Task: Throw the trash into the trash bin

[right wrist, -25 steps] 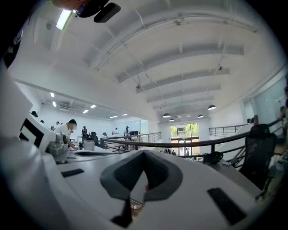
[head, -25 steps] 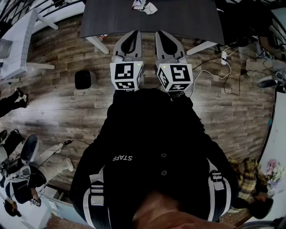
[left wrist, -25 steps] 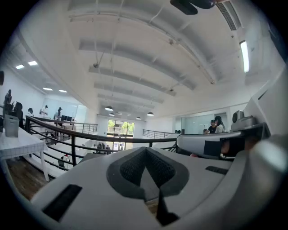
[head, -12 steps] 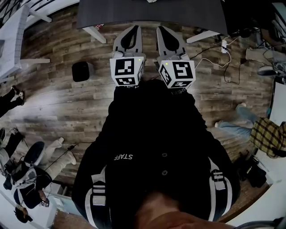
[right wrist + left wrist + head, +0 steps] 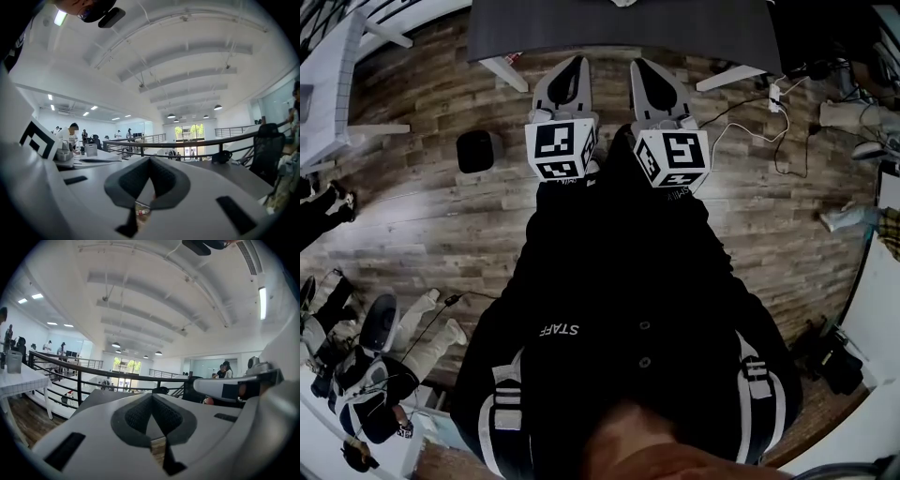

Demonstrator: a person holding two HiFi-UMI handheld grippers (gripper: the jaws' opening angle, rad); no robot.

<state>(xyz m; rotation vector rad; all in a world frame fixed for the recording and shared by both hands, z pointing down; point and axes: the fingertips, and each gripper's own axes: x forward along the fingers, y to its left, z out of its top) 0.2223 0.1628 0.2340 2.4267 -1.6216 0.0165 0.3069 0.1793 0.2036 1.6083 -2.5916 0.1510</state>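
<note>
Left tongs (image 5: 577, 60), right tongs (image 5: 636, 64), one table (image 5: 619, 33)

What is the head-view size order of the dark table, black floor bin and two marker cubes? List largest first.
1. dark table
2. left marker cube and right marker cube, alike; nearer the camera, so inflated
3. black floor bin

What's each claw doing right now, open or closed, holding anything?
Left claw: closed, holding nothing.
Right claw: closed, holding nothing.

The wood plank floor (image 5: 422, 216) bears a dark table (image 5: 619, 33), a black bin (image 5: 478, 150) and loose cables (image 5: 750, 120).
</note>
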